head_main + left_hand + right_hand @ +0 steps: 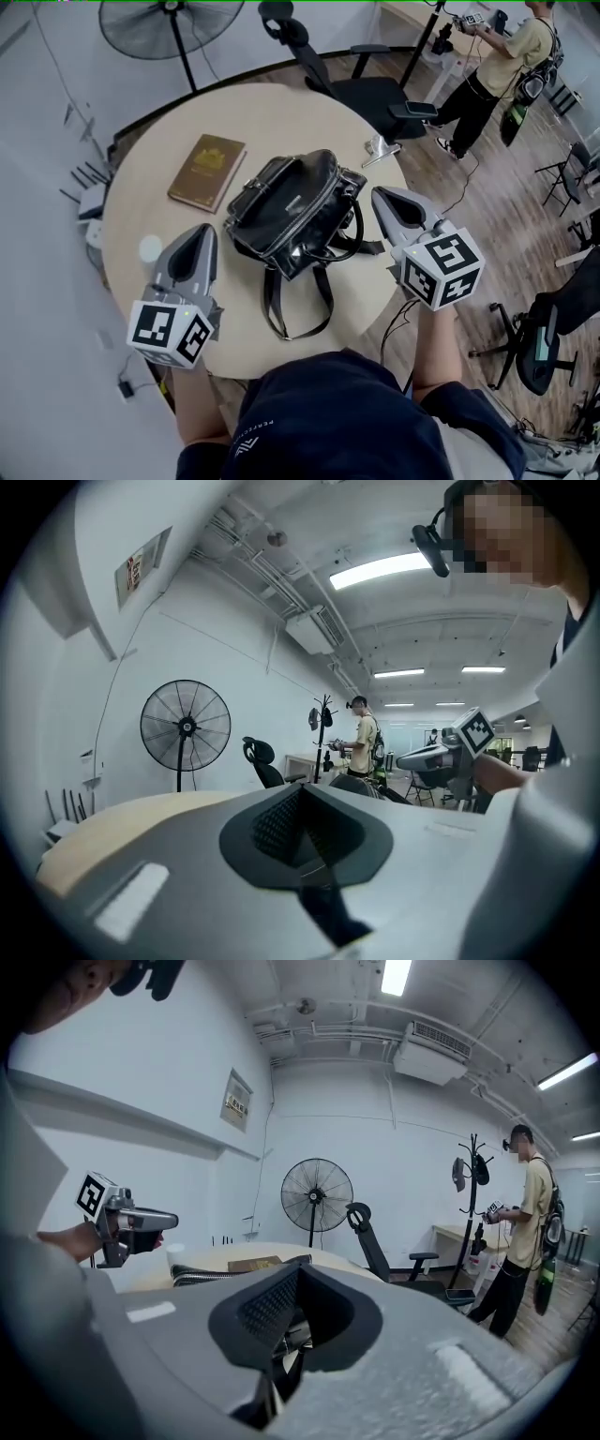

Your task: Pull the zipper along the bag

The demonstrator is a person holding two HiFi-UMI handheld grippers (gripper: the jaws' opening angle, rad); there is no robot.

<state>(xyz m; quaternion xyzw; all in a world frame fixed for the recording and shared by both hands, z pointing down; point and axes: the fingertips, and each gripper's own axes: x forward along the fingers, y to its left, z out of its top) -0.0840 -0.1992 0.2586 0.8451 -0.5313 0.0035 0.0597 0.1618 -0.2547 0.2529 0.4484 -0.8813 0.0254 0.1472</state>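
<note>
A black leather bag (291, 211) lies in the middle of the round wooden table (309, 117), its straps (281, 305) trailing toward me. Its zipper pull is too small to make out. My left gripper (202, 232) hovers left of the bag, jaws shut and empty, clear of it. My right gripper (379, 193) is held just right of the bag, also shut with nothing in it. In the left gripper view the closed jaws (300, 803) point over the table and past the right gripper (441, 755). The right gripper view shows closed jaws (292, 1288), the bag's edge (202, 1275) and the left gripper (127, 1222).
A brown book (207, 172) lies left of the bag, and a small white round thing (150, 248) sits by the left gripper. Behind the table stand a black office chair (366, 89) and a floor fan (159, 28). A person (492, 66) stands at the back right.
</note>
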